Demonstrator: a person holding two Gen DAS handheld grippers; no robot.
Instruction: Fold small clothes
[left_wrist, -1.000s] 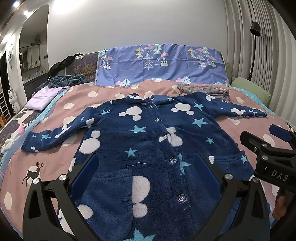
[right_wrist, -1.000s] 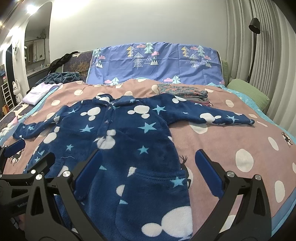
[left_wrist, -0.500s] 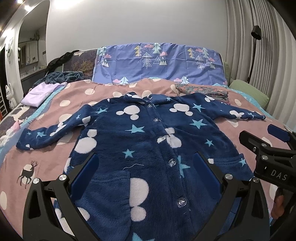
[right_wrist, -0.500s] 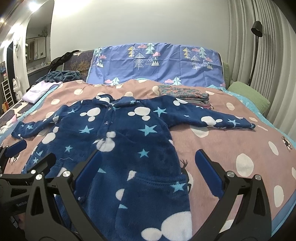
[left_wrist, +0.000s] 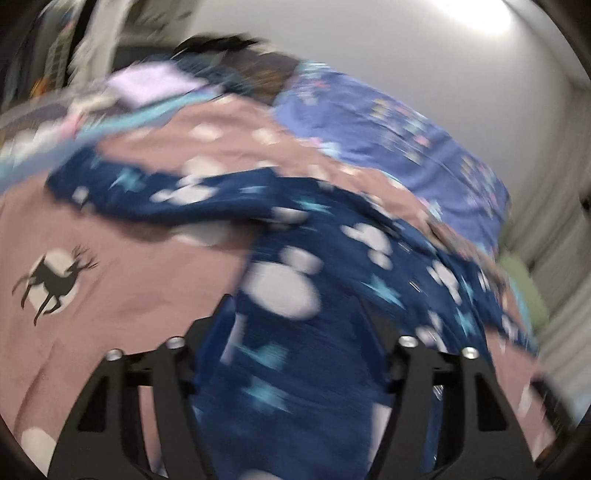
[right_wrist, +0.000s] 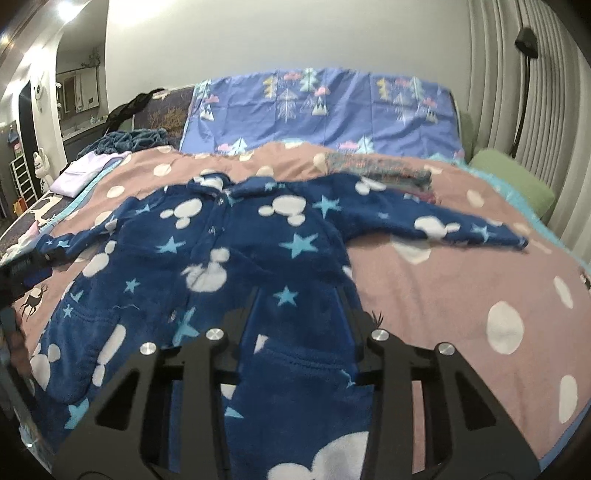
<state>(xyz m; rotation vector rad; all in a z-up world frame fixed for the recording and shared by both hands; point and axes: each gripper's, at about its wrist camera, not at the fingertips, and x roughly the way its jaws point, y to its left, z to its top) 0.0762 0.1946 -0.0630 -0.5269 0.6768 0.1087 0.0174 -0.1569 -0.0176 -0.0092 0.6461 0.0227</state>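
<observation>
While the navy fleece jacket with white blobs and stars (right_wrist: 236, 266) lies spread flat, unfolded, on the pink spotted bed cover (right_wrist: 461, 295), folding is barely begun. Right tongs (right_wrist: 299, 332) sit half-open, straddling the hem fabric. Left tongs (left_wrist: 295, 332), blurred, straddle the jacket's edge similarly, grip unclear. Folded floral clothes (right_wrist: 380, 171) sit beyond.
</observation>
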